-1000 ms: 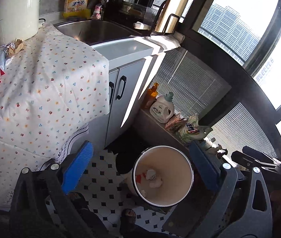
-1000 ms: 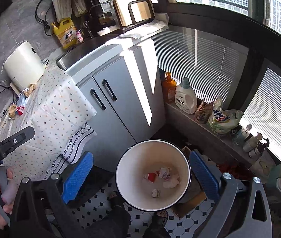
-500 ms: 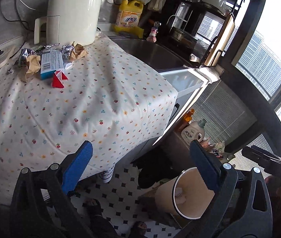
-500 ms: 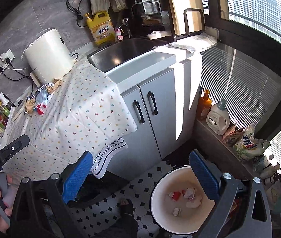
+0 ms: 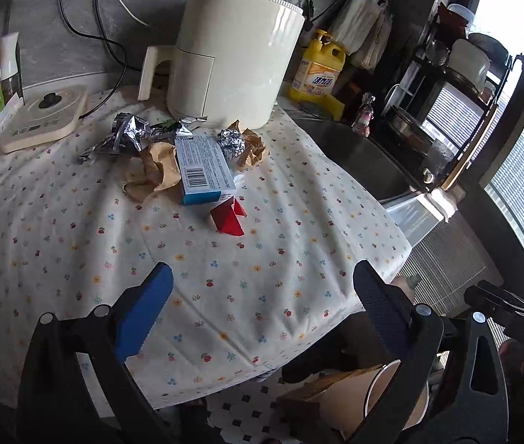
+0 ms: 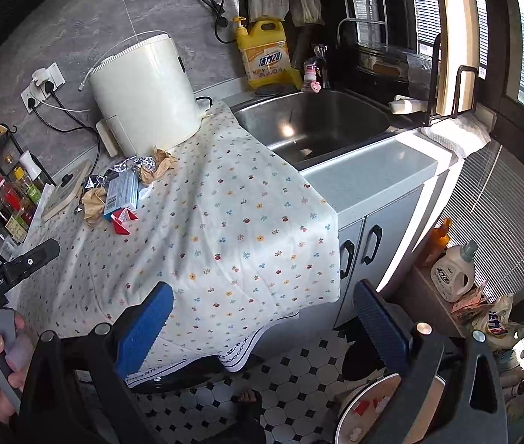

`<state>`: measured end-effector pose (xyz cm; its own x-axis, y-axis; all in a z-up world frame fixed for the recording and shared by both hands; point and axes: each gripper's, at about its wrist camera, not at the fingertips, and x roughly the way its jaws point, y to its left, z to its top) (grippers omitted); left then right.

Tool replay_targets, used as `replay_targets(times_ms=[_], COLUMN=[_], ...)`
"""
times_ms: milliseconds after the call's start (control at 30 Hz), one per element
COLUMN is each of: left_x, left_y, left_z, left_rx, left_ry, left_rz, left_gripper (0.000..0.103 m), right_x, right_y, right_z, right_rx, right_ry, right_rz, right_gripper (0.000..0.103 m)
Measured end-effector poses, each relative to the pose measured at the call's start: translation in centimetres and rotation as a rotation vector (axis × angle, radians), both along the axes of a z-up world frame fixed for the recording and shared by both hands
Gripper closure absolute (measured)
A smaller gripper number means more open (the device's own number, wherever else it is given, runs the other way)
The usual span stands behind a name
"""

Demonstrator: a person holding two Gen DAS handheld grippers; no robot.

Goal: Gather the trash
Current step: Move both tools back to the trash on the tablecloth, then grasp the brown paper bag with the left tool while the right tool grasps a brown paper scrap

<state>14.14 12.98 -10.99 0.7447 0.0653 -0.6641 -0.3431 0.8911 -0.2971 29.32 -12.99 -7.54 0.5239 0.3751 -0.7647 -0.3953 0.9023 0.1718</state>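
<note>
A heap of trash lies on the flowered tablecloth [image 5: 262, 259]: a blue box [image 5: 204, 164], a red folded carton [image 5: 227, 218], crumpled brown paper [image 5: 154, 174], a foil ball [image 5: 230, 142] and a foil wrapper [image 5: 125, 137]. My left gripper [image 5: 262, 303] is open and empty, above the cloth's near edge, short of the heap. My right gripper [image 6: 262, 318] is open and empty, above the cloth's hanging corner; the heap [image 6: 123, 194] lies far left of it. The white trash bin [image 6: 358, 414] stands on the floor at lower right with scraps inside; it also shows in the left wrist view [image 5: 373, 399].
A white air fryer [image 5: 232, 63] stands behind the heap, a white scale [image 5: 43, 118] to its left. A steel sink [image 6: 317, 125] and yellow detergent bottle [image 6: 265, 55] are to the right. Sauce bottles [image 6: 14, 196] fill a rack at left. Grey cabinet doors [image 6: 362, 248] sit below the counter.
Both grippers have risen and swung from over the bin toward the table. The heap now fills the middle of the left wrist view; the bin has slid to the lower right.
</note>
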Motion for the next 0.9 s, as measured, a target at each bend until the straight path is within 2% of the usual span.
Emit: replay_targets(times_ms=[200, 333, 467, 633, 700, 800, 833, 867, 900], left_x=[0.9, 2.1, 3.8, 6.1, 6.9, 7.7, 8.0, 8.3, 8.5], left_y=[4.6, 7.4, 9.2, 10.6, 11.3, 12.4, 12.5, 12.8, 13.0], left_z=[0.0, -0.3, -1.0, -2.7, -3.7, -4.8, -5.1, -5.4, -5.6], left_rx=[0.019, 0.0, -0.014, -0.025, -0.049, -0.084, -0.087, -0.095, -0.108], left_ry=[-0.005, -0.01, 0.006, 0.052, 0.072, 0.079, 0.083, 0.088, 0.095], left_rz=[0.02, 0.041, 0.016, -0.015, -0.015, -0.022, -0.026, -0.035, -0.047], left_gripper=[0.006, 0.007, 0.018, 0.023, 0.029, 0.039, 0.047, 0.062, 0.072], right_x=[2.1, 3.3, 4.4, 5.9, 6.5, 7.4, 7.7, 8.2, 8.5], right_y=[5.0, 8.4, 11.3, 14.3, 15.7, 17.6, 18.1, 18.8, 19.5], right_z=[0.2, 0.1, 0.0, -0.7, -1.0, -1.4, -1.7, -2.0, -2.5], right_rx=[0.016, 0.024, 0.034, 0.036, 0.033, 0.041, 0.049, 0.051, 0.052], right_ry=[0.005, 0.019, 0.029, 0.058, 0.067, 0.074, 0.078, 0.084, 0.092], right_rz=[0.035, 0.074, 0.077, 0.083, 0.095, 0.103, 0.104, 0.103, 0.101], right_gripper=[0.008, 0.009, 0.012, 0.018, 0.024, 0.026, 0.026, 0.027, 0.028])
